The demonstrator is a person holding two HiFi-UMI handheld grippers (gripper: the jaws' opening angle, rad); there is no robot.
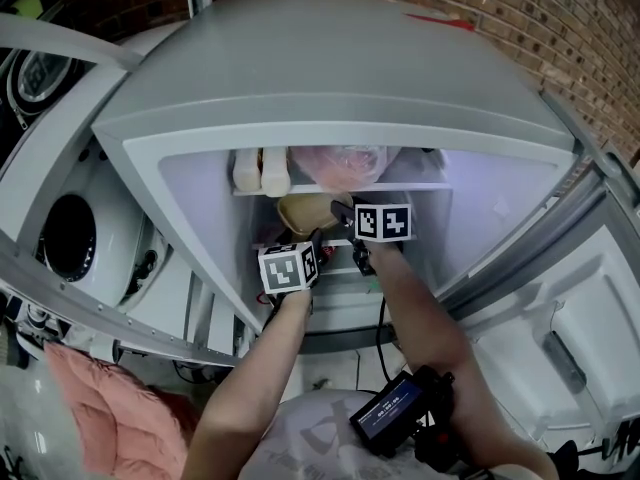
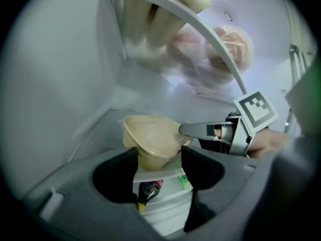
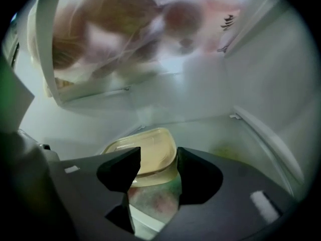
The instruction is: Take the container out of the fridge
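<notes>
A tan lidded container sits at the front of the fridge's middle shelf. My left gripper reaches in from below left. In the left gripper view the container's near corner lies between the wide-spread jaws of the left gripper, and I see no pad pressing on it. My right gripper comes in from the right, and one of its fingers lies against the container's right rim. In the right gripper view the container stands just ahead of the right gripper, its corner between the parted jaws.
The upper shelf carries a clear bag of pinkish food and pale bottles. A dark-capped bottle stands on the shelf below. The open fridge door hangs at the right. A washing machine and a pink cloth are at the left.
</notes>
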